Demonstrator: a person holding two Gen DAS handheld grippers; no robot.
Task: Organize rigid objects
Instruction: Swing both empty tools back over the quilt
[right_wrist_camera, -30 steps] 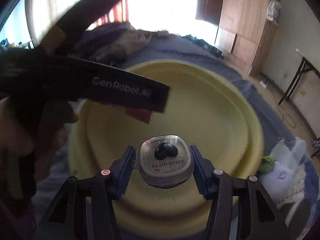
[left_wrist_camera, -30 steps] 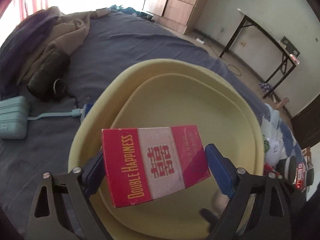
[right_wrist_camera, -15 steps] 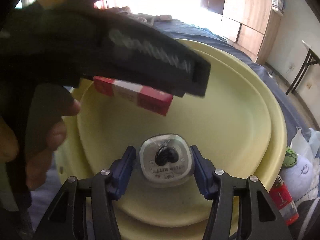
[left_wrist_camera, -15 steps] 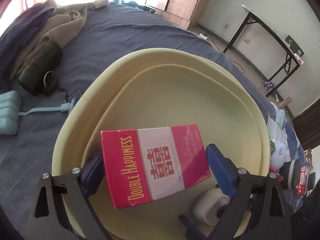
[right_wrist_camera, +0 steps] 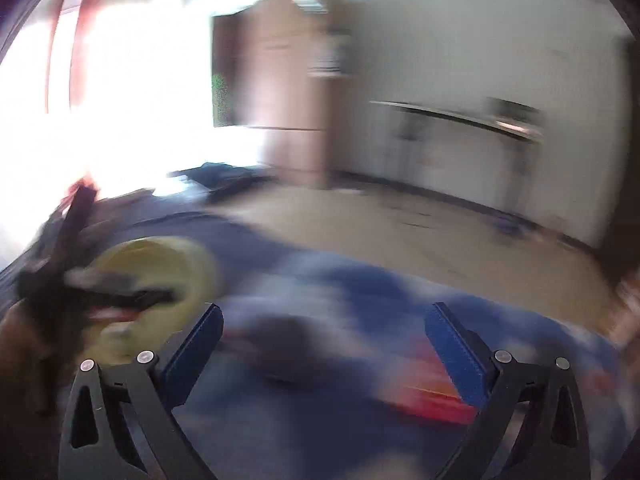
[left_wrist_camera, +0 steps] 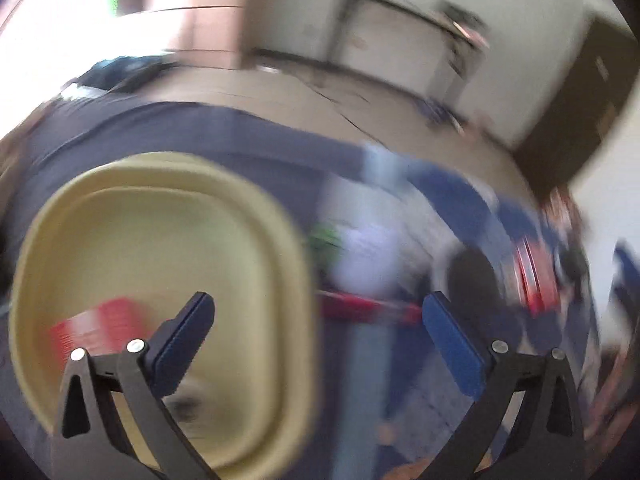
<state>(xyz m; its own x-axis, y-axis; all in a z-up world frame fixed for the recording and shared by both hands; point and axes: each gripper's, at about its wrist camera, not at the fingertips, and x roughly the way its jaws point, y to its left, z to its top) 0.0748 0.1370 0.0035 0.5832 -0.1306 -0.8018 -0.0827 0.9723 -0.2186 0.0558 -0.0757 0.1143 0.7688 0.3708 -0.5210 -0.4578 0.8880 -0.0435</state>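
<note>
one red rectangular box (left_wrist_camera: 94,330) lay in one pale yellow oval plastic basin (left_wrist_camera: 168,184); left gripper (left_wrist_camera: 318,326) and right gripper (right_wrist_camera: 324,332) had just opened wide, both empty.

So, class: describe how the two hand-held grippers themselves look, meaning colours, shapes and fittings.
Both match. The left gripper and right gripper each have two black angular arms with triangular cut-outs, silver round screw heads near the joints, and flat blue rectangular pads facing inward. No cables or sleeves show.
</note>
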